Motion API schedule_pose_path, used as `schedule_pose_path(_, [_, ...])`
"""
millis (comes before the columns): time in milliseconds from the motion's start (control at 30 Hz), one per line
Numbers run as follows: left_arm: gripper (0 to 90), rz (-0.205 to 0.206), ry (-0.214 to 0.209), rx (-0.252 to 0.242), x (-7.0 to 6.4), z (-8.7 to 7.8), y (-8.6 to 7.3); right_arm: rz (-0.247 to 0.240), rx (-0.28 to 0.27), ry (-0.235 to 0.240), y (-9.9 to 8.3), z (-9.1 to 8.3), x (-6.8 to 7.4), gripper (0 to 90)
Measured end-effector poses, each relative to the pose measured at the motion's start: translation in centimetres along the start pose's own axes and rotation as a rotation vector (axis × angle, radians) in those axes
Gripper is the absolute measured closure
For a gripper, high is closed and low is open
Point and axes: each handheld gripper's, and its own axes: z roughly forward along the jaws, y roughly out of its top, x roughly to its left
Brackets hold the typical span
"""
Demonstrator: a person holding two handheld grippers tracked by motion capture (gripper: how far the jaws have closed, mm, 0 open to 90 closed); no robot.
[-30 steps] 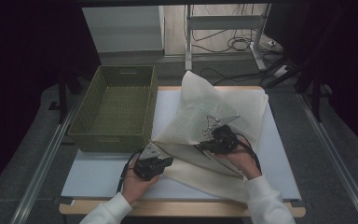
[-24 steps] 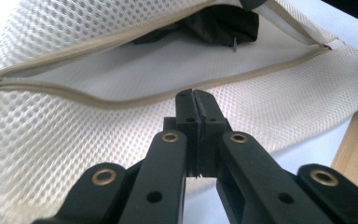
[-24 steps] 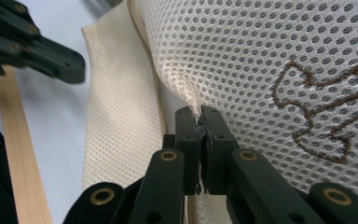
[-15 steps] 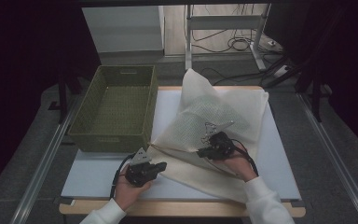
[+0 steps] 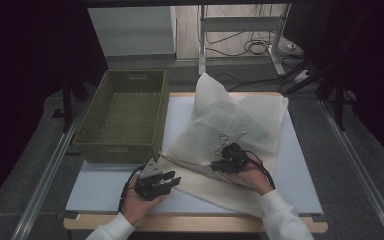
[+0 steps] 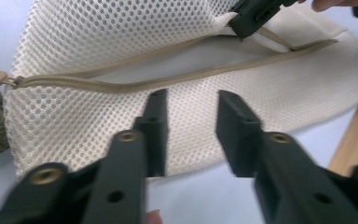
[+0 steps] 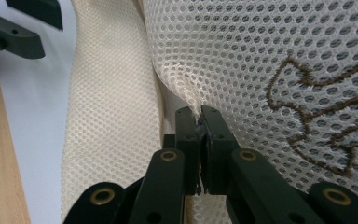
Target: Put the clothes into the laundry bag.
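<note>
A cream mesh bag (image 5: 230, 125) lies on the white table, its upper layer lifted into a peak at the back. My right gripper (image 5: 219, 164) is shut on a fold of the mesh (image 7: 242, 51), next to brown embroidery (image 7: 326, 107); its jaws (image 7: 199, 112) pinch the cloth. My left gripper (image 5: 172, 180) is open by the bag's near left corner, with nothing held. In the left gripper view its jaws (image 6: 191, 95) hover over the mesh (image 6: 98, 42) just below the tan zipper (image 6: 121, 84), which gapes apart.
A green woven basket (image 5: 115, 152) stands empty at the table's left, close to the left gripper. Bare white tabletop (image 5: 95, 187) lies in front of it. The wooden front edge (image 5: 190, 224) runs just behind both hands. Cables and a metal frame sit beyond the table.
My right gripper has pulled toward the front and left with the mesh in it. The left gripper has drawn back slightly toward the front left, off the bag's corner.
</note>
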Motion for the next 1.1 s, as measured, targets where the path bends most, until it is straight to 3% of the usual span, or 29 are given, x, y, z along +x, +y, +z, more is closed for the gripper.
schedule_pose_path(200, [44.4,-0.01,0.016,0.01,0.2,0.2,0.0,-0.004,0.037,-0.021,-0.3,1.3,-0.1,86.3])
schedule_pose_path(367, [42.1,-0.012,0.008,0.027,0.4,0.5,-0.1,0.013,0.048,-0.046,-0.7,2.4,-0.1,85.9])
schedule_pose_path(633, [39.1,-0.014,0.006,0.033,0.4,0.7,-0.2,0.011,0.05,-0.053,-0.7,2.3,0.0,84.0])
schedule_pose_path(733, [38.2,-0.013,0.003,0.033,0.5,0.6,-0.2,0.01,0.046,-0.037,-0.7,2.1,-0.1,75.4])
schedule_pose_path(833, [37.4,-0.012,-0.003,0.026,0.6,0.5,-0.1,0.043,0.011,0.003,-0.7,1.3,-0.2,63.8])
schedule_pose_path(933, [37.0,-0.013,-0.014,0.019,0.7,0.4,-0.1,0.073,-0.062,0.018,-0.5,-0.5,0.0,56.5])
schedule_pose_path(1033, [36.4,-0.016,-0.024,0.017,0.8,0.4,-0.1,0.087,-0.167,-0.005,-0.2,-2.6,0.2,49.3])
schedule_pose_path(1100, [36.3,-0.015,-0.028,0.019,0.9,0.5,-0.1,0.09,-0.213,-0.059,-0.1,-3.6,0.2,45.1])
